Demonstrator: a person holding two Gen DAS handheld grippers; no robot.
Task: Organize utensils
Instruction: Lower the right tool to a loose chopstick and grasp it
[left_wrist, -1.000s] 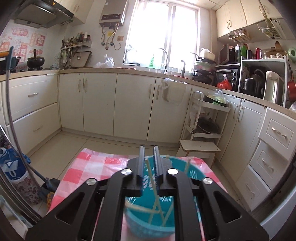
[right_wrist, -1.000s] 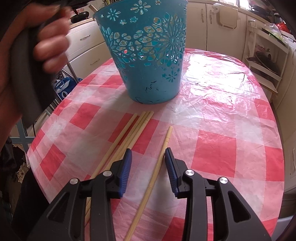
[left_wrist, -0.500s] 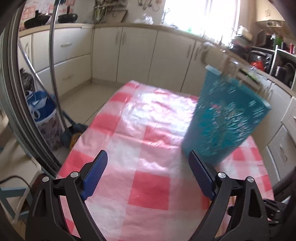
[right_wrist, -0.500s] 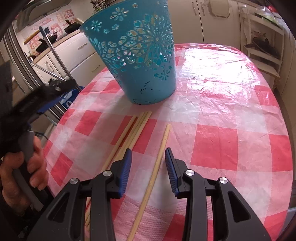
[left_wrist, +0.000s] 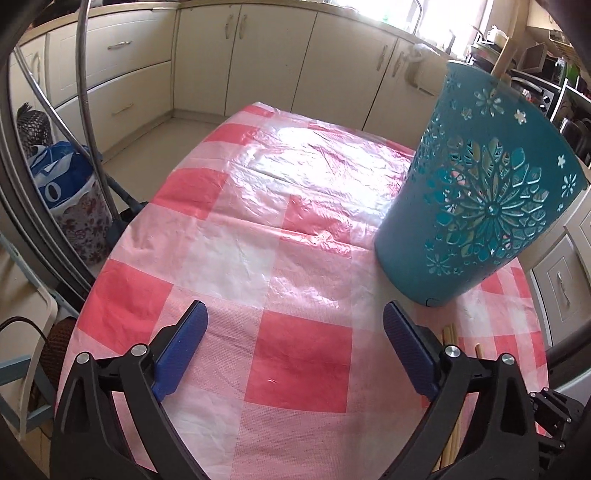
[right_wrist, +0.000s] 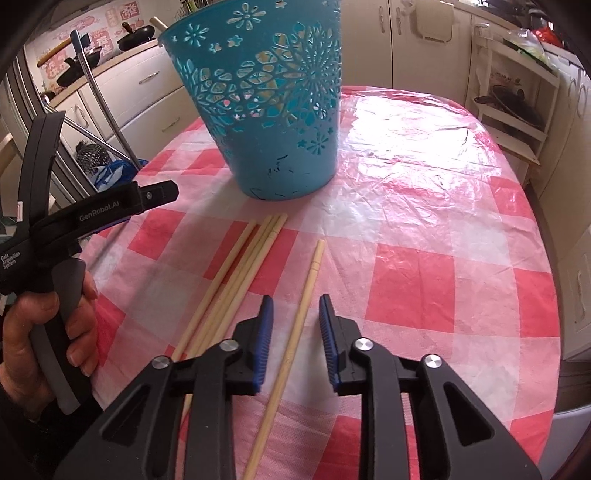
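A teal cut-out basket (right_wrist: 266, 107) stands upright on the red-and-white checked tablecloth (right_wrist: 424, 236); in the left wrist view the basket (left_wrist: 480, 192) is at the right with chopsticks sticking out of its top. A single wooden chopstick (right_wrist: 295, 332) lies between the jaws of my right gripper (right_wrist: 295, 306), which is open just above it. A bundle of several chopsticks (right_wrist: 236, 273) lies to its left. My left gripper (left_wrist: 293, 314) is wide open and empty over the cloth, left of the basket; its body (right_wrist: 92, 210) shows in the right wrist view.
The round table's edge (left_wrist: 107, 258) drops off at the left toward a blue bag (left_wrist: 62, 184) and a metal pole (left_wrist: 85, 92). Kitchen cabinets (left_wrist: 258, 59) stand behind. A white shelf rack (right_wrist: 517, 103) stands beyond the table's far right.
My left gripper was shut over the basket's mouth, then opened wide and dropped down to the left of the basket. My right gripper stayed open over the single chopstick.
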